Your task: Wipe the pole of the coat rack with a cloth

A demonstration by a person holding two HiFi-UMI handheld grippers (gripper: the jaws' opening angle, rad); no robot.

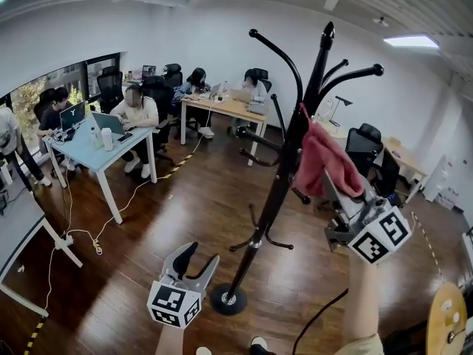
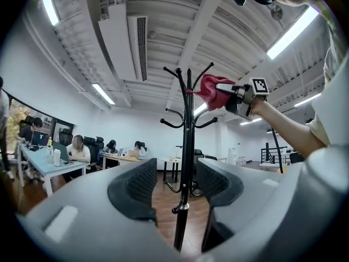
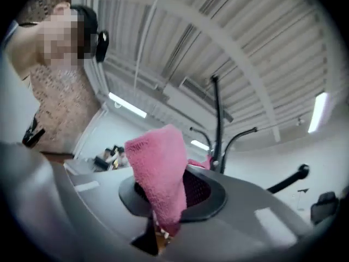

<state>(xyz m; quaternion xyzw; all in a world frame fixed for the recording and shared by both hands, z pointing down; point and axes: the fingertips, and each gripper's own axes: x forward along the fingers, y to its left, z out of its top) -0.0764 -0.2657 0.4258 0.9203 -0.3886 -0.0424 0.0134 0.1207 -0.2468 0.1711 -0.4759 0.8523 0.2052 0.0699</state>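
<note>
Op: Status?

Eng: Coat rack (image 1: 255, 242) stands upright on the wood floor (image 1: 148, 220), with its round base (image 1: 228, 299) low in the head view. The pole (image 1: 284, 168) is the long axis, vertical from the base up to the hooks (image 1: 287, 56).

Op: Cloth?

Eng: The pink cloth (image 1: 321, 161) is high up, just under the hooks, on the pole's right side. Its top edge looks to touch the pole and the rest hangs just beside it. Your right claw (image 1: 336, 191) is pressed together on it. The right gripper view shows a fold pinched in the grip, free end sticking up.

Op: Left side?

Eng: Your left claw (image 1: 196, 261) is spread with nothing in it. It's low, near the base, just left of the pole and not touching. In the left gripper view the pole lines up with the gap but isn't gripped.

Op: What does the next move turn on?

Eng: The cloth sits right of the pole, at its top. My read is that you press it left onto the pole, then run straight down along the axis. Your right hand is nearer the upper stretch. Your left is placed to steady the lower pole if the rack rocks. Wiping looks barely begun.
</note>
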